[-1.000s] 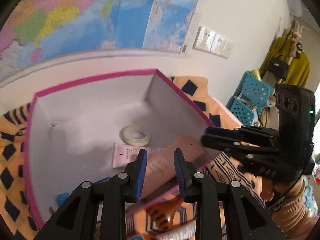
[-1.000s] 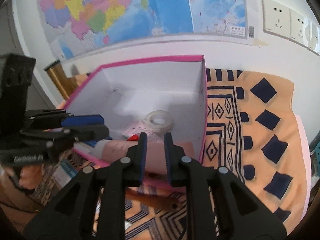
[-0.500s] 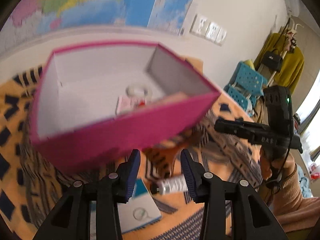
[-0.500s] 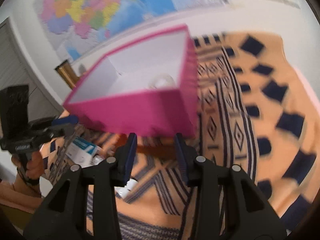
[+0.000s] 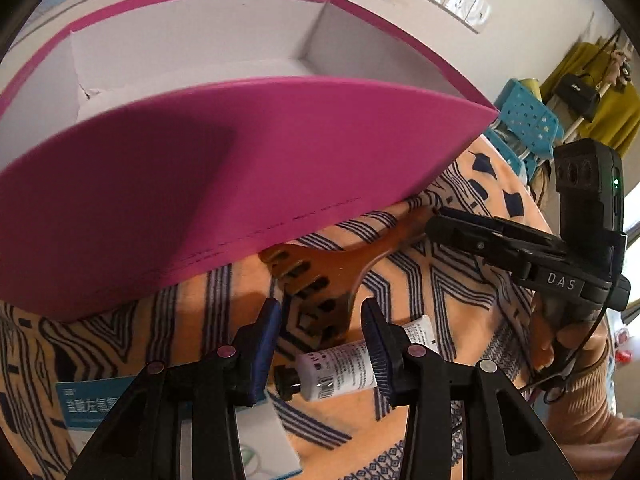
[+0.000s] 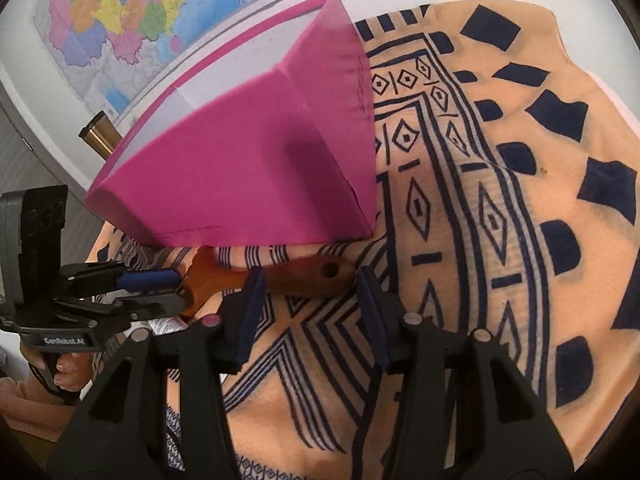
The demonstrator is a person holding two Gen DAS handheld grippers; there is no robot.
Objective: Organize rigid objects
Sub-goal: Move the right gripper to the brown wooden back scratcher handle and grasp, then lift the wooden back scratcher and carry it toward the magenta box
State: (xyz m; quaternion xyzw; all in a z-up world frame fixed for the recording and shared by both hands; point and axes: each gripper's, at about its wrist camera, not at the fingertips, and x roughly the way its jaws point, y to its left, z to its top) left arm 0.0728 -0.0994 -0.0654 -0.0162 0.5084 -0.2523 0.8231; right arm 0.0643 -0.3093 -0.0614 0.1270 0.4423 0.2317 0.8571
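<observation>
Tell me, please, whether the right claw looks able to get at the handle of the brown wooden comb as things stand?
Probably yes: the right claw is open just before the brown wooden comb, with only patterned cloth between.

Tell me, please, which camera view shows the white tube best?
The left wrist view: the white tube lies in plain sight between the open left gripper fingers, black cap and barcode visible. The right wrist view shows only a printed sliver behind that gripper.
</observation>
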